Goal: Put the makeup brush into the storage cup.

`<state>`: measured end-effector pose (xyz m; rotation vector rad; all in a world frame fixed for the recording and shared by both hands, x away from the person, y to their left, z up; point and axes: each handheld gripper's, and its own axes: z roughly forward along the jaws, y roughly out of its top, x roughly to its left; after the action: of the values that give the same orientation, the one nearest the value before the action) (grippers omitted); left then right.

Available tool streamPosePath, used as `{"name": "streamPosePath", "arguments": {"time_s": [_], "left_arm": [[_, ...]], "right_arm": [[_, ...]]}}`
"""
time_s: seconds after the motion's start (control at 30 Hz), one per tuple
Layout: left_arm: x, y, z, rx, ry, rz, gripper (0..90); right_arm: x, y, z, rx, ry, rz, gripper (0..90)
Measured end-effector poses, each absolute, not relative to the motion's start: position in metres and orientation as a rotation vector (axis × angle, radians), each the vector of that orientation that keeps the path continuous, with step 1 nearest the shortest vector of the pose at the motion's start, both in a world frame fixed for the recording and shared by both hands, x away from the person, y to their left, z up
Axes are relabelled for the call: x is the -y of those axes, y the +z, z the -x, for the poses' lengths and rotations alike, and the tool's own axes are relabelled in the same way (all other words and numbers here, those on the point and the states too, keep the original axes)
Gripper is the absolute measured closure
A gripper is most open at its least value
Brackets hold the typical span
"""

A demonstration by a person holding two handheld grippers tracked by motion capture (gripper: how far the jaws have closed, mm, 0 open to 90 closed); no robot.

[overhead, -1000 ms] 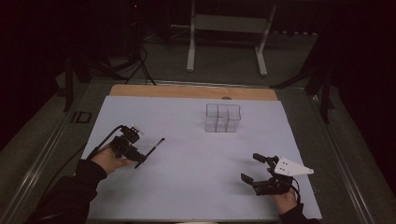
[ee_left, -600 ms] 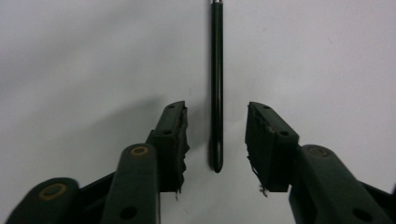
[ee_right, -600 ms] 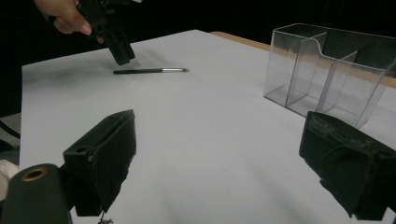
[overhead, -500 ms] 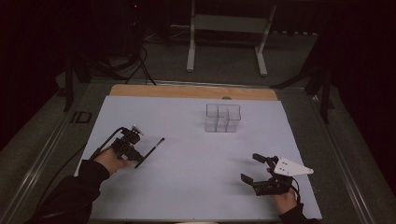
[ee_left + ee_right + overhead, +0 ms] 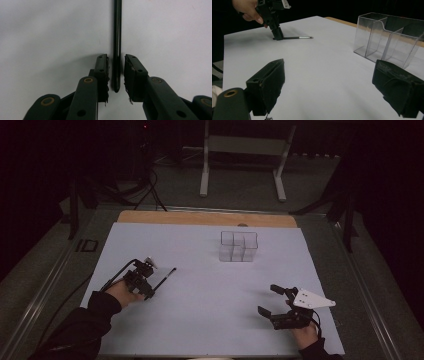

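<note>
no writing is showing. the left gripper [image 5: 116,75] has just been closing around the black pen [image 5: 117,45], pads not quite touching, at the mat's near left. the right gripper [image 5: 329,87] is gaping empty near the clear organizer [image 5: 389,37].

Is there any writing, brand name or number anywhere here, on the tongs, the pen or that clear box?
None can be read.
Left tongs: a small white tag on top, too blurred to show any writing.
Pen: plain dark, no print visible.
Clear box: no label.
Right tongs: its grey plate shows only dots, no writing.
</note>
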<state>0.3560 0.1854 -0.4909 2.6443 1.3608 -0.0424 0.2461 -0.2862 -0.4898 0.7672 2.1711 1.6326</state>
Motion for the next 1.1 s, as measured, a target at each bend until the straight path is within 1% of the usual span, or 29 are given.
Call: {"name": "streamPosePath", "arguments": {"time_s": [0.2,0.27,0.37,0.47,0.63,0.67,0.87,1.1], "left_arm": [[-0.184,-0.492,-0.355,-1.314,-0.005,-2.695,84.2],[-0.184,-0.492,-0.356,-1.297,-0.013,-2.703,85.1],[-0.187,-0.492,-0.356,-1.294,-0.026,-2.68,85.4],[-0.191,-0.49,-0.355,-1.281,0.013,-2.664,85.6],[-0.195,-0.472,-0.35,-1.235,0.031,-2.595,85.6],[-0.195,-0.468,-0.348,-1.222,0.054,-2.592,85.7],[-0.196,-0.446,-0.342,-1.18,0.042,-2.49,85.6],[-0.189,-0.432,-0.332,-1.058,0.072,-2.421,85.6]], "right_arm": [[0.286,-0.49,-0.246,-2.172,1.631,-0.77,11.2],[0.286,-0.49,-0.246,-2.173,1.632,-0.769,11.2],[0.286,-0.49,-0.246,-2.174,1.632,-0.77,11.2],[0.287,-0.49,-0.246,-2.171,1.631,-0.774,11.2],[0.286,-0.49,-0.246,-2.172,1.629,-0.775,11.2],[0.286,-0.49,-0.246,-2.172,1.629,-0.774,11.2],[0.287,-0.49,-0.246,-2.171,1.627,-0.781,11.2],[0.287,-0.49,-0.247,-2.17,1.627,-0.781,11.2]]}}
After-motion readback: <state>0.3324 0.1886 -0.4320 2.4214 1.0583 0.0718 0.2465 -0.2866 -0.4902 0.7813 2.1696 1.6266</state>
